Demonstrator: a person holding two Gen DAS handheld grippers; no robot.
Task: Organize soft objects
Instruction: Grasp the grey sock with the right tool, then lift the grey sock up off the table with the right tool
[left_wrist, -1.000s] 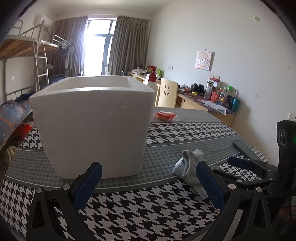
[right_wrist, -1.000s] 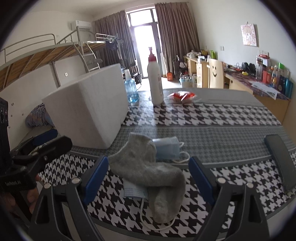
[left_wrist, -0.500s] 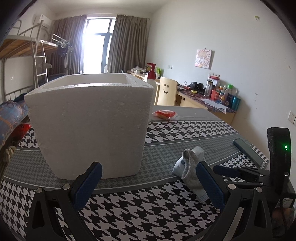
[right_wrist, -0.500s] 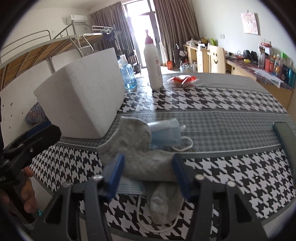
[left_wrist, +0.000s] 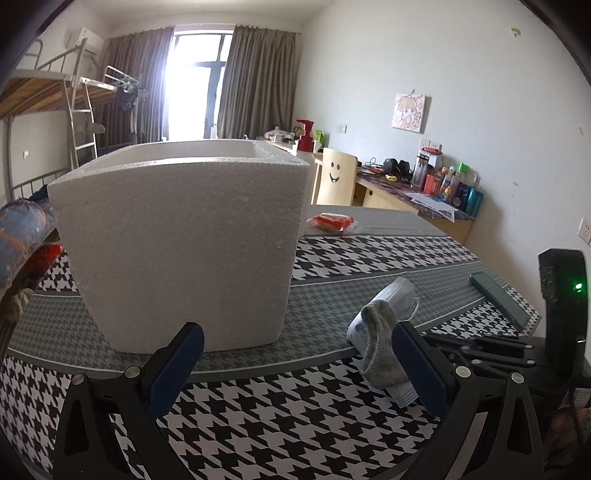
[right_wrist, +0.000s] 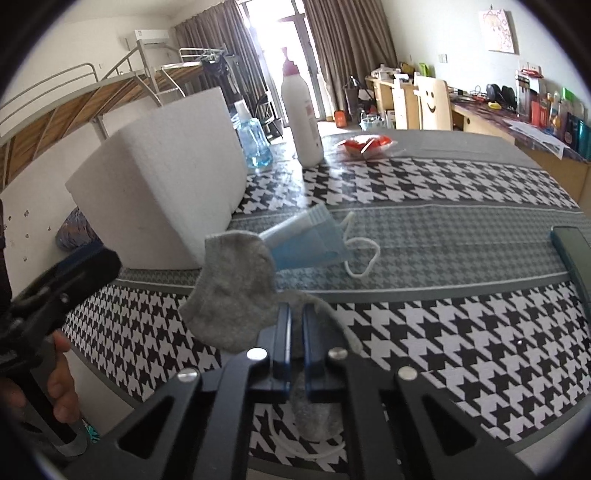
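A grey sock (right_wrist: 232, 291) lies on the houndstooth table, and my right gripper (right_wrist: 296, 314) is shut on its middle, so one end bunches up to the left of the jaws. A blue face mask (right_wrist: 310, 240) sits just beyond the sock, and a second mask (left_wrist: 402, 393) pokes out under it. The white foam box (right_wrist: 166, 184) stands to the left of them. In the left wrist view my left gripper (left_wrist: 295, 354) is open with nothing between its fingers, facing the foam box (left_wrist: 184, 240), with the sock (left_wrist: 378, 343) by its right finger.
A dark phone (left_wrist: 498, 299) lies near the table's right edge. A white pump bottle (right_wrist: 301, 114), a blue bottle (right_wrist: 253, 140) and a red packet (right_wrist: 365, 144) stand farther back. A person's hand (right_wrist: 62, 380) holds the left gripper at the near table edge.
My right gripper's jaws went from wide open around the sock to shut on it, and the sock has bunched up. My left gripper has stayed where it was.
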